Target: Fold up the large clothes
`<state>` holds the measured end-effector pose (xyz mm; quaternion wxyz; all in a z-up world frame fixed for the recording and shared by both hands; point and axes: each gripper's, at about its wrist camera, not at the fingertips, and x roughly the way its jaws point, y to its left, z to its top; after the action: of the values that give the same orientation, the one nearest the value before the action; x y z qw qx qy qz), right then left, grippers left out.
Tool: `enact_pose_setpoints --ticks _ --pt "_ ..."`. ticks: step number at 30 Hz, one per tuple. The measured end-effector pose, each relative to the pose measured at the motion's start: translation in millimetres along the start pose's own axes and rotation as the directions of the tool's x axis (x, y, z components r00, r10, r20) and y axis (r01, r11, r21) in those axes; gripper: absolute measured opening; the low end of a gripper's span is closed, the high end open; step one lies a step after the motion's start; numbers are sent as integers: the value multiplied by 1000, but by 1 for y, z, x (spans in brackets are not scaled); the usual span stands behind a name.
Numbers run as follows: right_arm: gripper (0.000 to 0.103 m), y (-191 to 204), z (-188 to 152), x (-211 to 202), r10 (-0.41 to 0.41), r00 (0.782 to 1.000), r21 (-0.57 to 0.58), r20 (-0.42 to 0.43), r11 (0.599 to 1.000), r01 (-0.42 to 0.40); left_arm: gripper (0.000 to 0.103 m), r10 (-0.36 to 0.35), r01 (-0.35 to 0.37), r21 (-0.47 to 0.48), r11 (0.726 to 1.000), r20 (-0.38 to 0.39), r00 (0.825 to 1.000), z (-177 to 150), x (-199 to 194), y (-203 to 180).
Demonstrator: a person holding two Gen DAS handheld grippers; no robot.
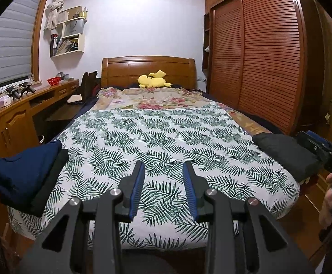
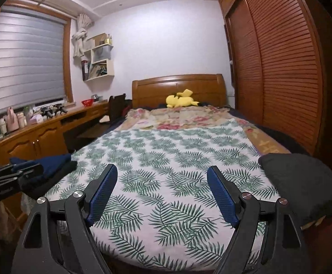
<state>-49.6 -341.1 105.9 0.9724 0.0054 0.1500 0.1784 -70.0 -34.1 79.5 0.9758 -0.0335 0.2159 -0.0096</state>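
While both grippers, left gripper [image 1: 163,167] and right gripper [image 2: 162,174], hang parted and empty over the bed [image 1: 166,137], between-garments step: next grab the dark garment [image 2: 303,182] at its near-right corner.

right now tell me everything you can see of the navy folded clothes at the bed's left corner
The navy garment is a soft, matte knit-looking piece, folded into a thick layered bundle. It lies on top of a black folded garment, which rests on the leaf-print sheet at the bed's near left corner, overhanging the edge. Nothing grips it; in the right wrist view the left gripper hides part of it.
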Motion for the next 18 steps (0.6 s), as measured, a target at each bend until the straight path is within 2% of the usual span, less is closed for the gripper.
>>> enact_pose_setpoints --ticks 18 --pt "82 -3 -5 0 4 1000 -10 -2 1000 -4 32 7 -7 -7 1000 5 1000 -2 -2 5"
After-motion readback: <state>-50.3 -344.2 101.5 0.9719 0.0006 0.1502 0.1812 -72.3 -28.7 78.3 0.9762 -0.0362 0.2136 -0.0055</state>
